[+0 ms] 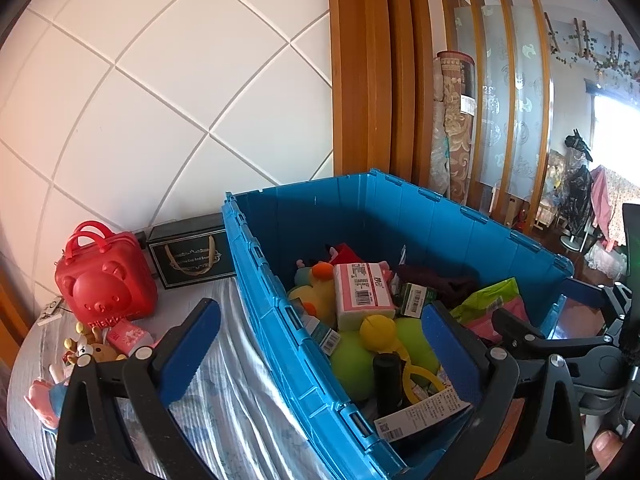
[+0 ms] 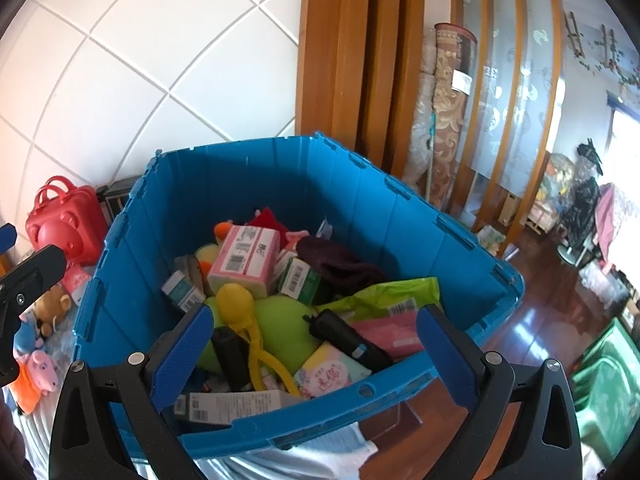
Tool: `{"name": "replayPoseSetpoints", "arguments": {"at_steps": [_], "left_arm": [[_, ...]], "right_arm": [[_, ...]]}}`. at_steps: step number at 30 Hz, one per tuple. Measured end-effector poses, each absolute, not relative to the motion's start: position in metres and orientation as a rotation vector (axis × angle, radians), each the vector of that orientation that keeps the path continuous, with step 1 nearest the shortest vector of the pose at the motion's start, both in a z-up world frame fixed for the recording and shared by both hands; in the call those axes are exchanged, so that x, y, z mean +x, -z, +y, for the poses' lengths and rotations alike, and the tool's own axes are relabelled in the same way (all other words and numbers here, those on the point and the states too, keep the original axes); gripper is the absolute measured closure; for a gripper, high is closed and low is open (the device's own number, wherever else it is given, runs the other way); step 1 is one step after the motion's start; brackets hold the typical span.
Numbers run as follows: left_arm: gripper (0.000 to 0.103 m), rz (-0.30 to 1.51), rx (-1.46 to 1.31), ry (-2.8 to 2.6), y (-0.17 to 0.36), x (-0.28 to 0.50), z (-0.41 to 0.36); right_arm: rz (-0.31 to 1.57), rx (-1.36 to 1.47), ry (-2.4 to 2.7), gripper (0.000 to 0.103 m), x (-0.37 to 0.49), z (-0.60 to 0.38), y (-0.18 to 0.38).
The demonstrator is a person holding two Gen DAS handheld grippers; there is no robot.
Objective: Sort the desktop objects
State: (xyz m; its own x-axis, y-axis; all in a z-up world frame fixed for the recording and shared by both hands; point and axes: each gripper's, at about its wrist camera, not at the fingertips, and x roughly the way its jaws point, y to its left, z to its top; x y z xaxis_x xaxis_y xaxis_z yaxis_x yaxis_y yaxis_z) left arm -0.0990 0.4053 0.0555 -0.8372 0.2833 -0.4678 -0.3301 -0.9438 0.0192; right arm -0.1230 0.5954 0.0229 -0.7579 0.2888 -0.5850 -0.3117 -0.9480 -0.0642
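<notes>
A blue plastic crate (image 1: 276, 280) (image 2: 132, 264) stands on the bed, full of sorted items: a pink tissue pack (image 1: 362, 290) (image 2: 244, 266), a yellow scoop toy (image 1: 378, 332) (image 2: 236, 304), green plush (image 1: 352, 354), black cylinders (image 2: 348, 338) and boxes. My left gripper (image 1: 320, 356) is open and empty, straddling the crate's left wall. My right gripper (image 2: 312, 360) is open and empty over the crate's near rim. Small plush toys (image 1: 90, 348) (image 2: 40, 364) lie on the bed left of the crate.
A red bear-shaped case (image 1: 104, 280) (image 2: 64, 220) and a black gift box (image 1: 192, 254) stand by the white tiled wall. A striped sheet (image 1: 224, 400) covers the bed. Wooden door frame (image 1: 372, 68) and rolled rugs (image 1: 456, 120) are behind. A green bin (image 2: 604, 392) sits on the floor at right.
</notes>
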Motion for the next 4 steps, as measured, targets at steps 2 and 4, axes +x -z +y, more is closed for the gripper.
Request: {"name": "replayPoseSetpoints", "arguments": {"at_steps": [2,4], "left_arm": [[0.001,0.145,-0.668,-2.734,-0.056,-0.0981,0.4053],[0.001,0.145,-0.666,-2.734,-0.0562,-0.0976,0.4049]], "right_arm": [[0.055,-0.882,-2.678,0.0,-0.1229,0.5954,-0.0229],[0.055,-0.882,-2.678,0.0,-0.1231,0.5954,-0.0228]]}}
